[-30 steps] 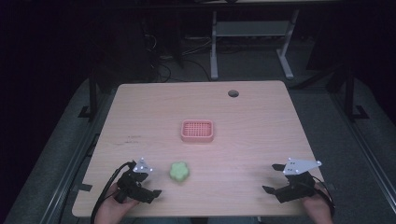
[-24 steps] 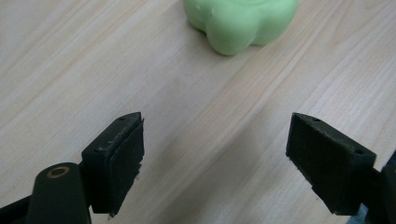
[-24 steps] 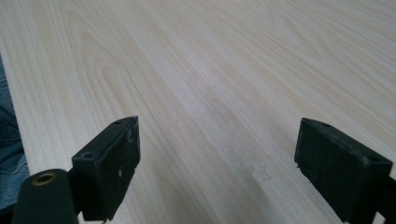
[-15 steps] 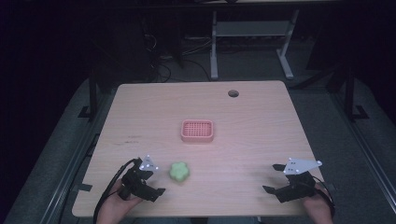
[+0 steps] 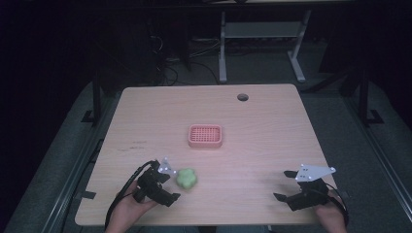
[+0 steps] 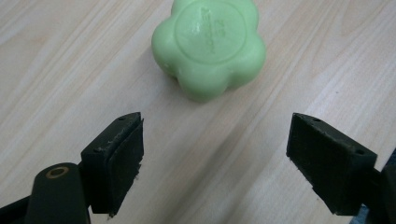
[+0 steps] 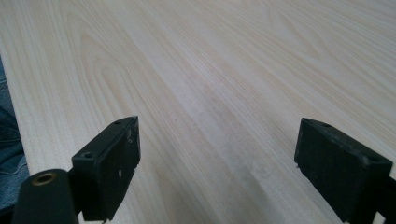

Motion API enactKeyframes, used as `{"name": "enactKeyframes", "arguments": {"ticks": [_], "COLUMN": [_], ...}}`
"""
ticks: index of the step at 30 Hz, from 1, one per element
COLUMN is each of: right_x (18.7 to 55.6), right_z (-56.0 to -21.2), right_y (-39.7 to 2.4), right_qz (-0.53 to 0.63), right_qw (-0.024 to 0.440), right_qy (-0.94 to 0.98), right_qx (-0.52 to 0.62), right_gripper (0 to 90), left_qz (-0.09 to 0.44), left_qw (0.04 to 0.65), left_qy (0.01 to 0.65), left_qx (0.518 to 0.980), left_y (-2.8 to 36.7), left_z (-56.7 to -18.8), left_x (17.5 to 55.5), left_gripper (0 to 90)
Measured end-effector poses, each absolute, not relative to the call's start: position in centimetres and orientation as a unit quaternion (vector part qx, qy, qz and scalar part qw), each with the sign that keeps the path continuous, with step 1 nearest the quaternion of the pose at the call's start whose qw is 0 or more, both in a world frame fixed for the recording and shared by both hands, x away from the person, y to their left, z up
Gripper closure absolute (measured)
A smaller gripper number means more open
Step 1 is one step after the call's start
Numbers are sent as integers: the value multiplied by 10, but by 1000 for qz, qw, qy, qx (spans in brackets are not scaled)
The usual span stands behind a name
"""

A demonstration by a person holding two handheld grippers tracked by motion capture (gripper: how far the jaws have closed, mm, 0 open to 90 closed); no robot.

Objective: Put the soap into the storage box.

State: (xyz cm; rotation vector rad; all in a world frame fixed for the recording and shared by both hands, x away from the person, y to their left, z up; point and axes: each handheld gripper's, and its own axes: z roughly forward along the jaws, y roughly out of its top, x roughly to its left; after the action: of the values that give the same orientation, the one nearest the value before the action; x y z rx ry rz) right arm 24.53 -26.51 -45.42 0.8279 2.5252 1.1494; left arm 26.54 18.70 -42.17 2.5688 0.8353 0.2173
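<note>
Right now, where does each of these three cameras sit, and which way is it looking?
High view: above the person's side, facing forward and down on the table; both hands and tongs show.
Left gripper view: rides the left tongs, looking along open jaws at the green flower-shaped soap.
Right gripper view: rides the right tongs, facing bare wood.
Shared: the soap shows in the high and left gripper views.

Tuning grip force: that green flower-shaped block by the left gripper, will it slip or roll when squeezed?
The green block looks smooth and slightly glossy, so probably a bit slippery. Its rounded lobes may let flat pads skate off unless they seat in the grooves. It lies on a broad flat face, so rolling seems unlikely. Left gripper is open, short of it.
</note>
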Motion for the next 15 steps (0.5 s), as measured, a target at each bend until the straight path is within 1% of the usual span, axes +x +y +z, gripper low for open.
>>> {"name": "enactKeyframes", "arguments": {"ticks": [15], "right_x": [245], "right_z": [-454], "right_y": [-265], "right_qz": [395], "right_qw": [121], "right_qy": [865], "right_qx": [284], "right_gripper": [138], "left_qz": [76], "left_qw": [203], "left_qy": [298], "left_qx": [930], "left_y": [170], "left_z": [-418], "left_x": [275], "left_gripper": [186]}}
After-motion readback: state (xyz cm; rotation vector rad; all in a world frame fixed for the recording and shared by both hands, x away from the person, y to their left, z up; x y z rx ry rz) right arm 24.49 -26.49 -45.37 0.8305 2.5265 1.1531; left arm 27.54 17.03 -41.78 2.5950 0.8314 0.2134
